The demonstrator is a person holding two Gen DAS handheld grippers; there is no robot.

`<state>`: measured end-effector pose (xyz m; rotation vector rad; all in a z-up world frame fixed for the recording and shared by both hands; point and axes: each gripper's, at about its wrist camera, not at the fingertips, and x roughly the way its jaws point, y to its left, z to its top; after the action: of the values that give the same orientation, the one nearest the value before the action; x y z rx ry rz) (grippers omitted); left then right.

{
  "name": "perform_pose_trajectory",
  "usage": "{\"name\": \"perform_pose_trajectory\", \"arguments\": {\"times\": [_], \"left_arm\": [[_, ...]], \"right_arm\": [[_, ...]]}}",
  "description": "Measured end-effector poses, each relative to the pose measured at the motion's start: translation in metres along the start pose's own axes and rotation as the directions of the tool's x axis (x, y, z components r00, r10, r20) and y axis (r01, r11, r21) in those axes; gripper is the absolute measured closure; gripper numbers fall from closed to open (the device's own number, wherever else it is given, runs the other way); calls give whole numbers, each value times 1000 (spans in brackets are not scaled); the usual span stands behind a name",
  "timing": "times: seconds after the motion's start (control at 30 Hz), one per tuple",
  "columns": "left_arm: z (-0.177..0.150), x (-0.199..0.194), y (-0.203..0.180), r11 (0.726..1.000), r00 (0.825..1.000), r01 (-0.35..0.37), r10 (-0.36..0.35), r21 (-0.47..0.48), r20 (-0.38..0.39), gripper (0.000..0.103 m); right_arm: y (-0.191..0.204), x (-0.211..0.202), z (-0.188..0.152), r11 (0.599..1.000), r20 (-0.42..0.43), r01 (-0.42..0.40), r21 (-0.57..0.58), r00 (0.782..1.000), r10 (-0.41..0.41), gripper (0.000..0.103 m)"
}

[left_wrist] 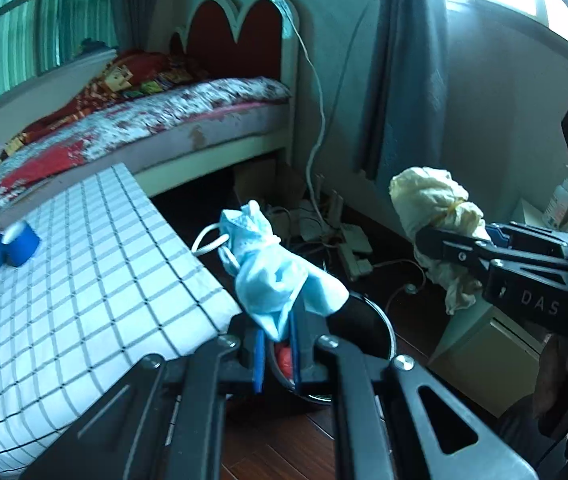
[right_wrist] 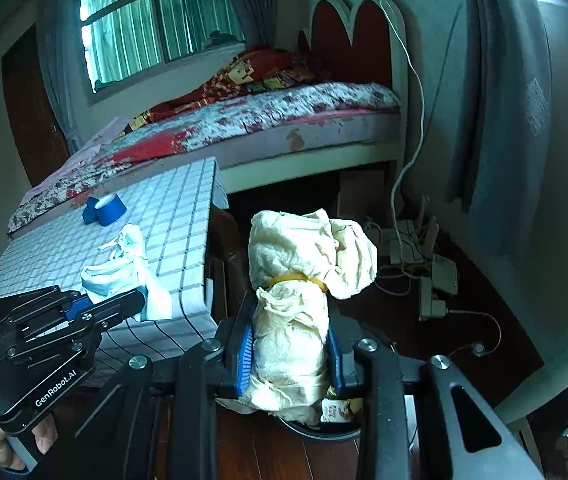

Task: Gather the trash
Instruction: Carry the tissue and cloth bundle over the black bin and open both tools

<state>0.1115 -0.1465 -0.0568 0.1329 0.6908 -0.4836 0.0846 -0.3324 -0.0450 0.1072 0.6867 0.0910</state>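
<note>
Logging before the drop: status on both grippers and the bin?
Left gripper shut on blue face mask. Right gripper shut on cream tissue wad. Trash bin below both, partly hidden. Nothing blocking.

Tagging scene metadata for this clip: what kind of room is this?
Almost certainly a home bedroom: a made bed with a scalloped red headboard, curtained windows, and power strips with cables on the wood floor. A checked-cloth table stands beside the bed.
</note>
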Motion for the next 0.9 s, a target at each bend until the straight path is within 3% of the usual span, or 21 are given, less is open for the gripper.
{"name": "perform_pose_trajectory", "arguments": {"times": [0.23, 0.57, 0.9], "left_arm": [[-14, 37, -14, 999, 995, 51, -51, -3, -86, 92], [-37, 98, -28, 997, 971, 81, -83, -16, -224, 92], [-48, 150, -38, 995, 944, 101, -102, -21, -313, 92]], "right_arm": [[-29, 30, -28, 1000, -103, 18, 6, 995, -17, 71], [-60, 84, -59, 1000, -234, 8, -13, 972, -11, 71], [-69, 139, -78, 993, -355, -7, -115, 934, -34, 69]]}}
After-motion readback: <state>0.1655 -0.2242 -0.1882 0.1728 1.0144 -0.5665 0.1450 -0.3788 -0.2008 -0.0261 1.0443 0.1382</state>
